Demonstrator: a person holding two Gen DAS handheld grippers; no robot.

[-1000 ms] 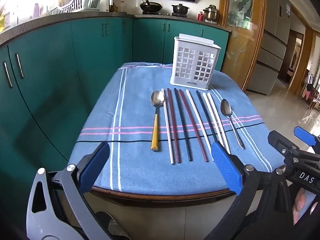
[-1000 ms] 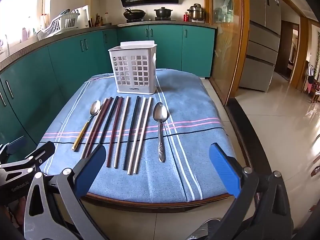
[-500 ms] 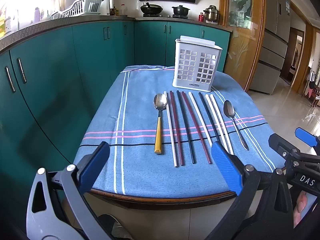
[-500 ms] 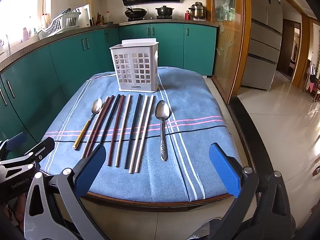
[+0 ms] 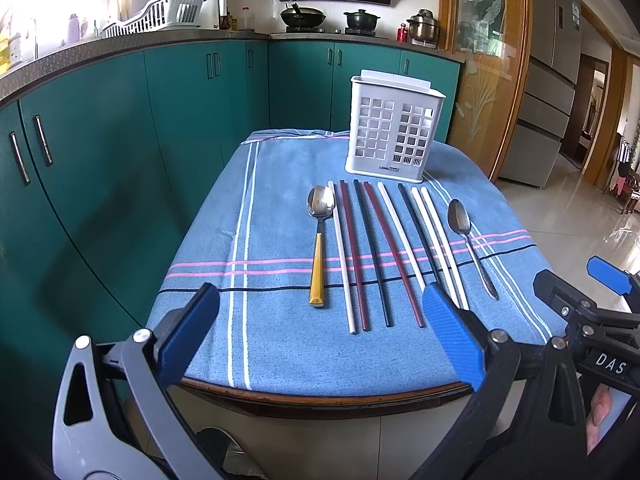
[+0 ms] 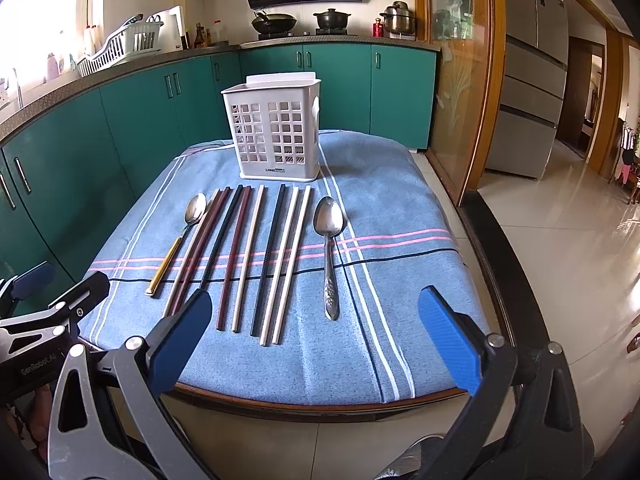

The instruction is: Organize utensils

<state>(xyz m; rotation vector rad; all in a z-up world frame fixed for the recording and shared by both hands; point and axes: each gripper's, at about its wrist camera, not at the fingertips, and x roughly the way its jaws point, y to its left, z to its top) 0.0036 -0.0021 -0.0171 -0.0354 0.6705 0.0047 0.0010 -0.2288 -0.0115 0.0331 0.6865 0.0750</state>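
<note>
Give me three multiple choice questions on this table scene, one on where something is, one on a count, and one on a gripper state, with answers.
1. Where does the white holder stand?
A. Beyond the chopsticks
B. Left of the gold-handled spoon
C. On the floor

2. How many spoons lie on the cloth?
A. One
B. Two
C. Four

3. What state is the right hand-held gripper in?
A. Shut on a chopstick
B. Shut on a spoon
C. Open, empty

Answers:
1 A: it stands past the chopsticks' far tips.
2 B: a gold-handled spoon and a silver spoon flank them.
3 C: its blue fingers are spread, holding nothing.
</note>
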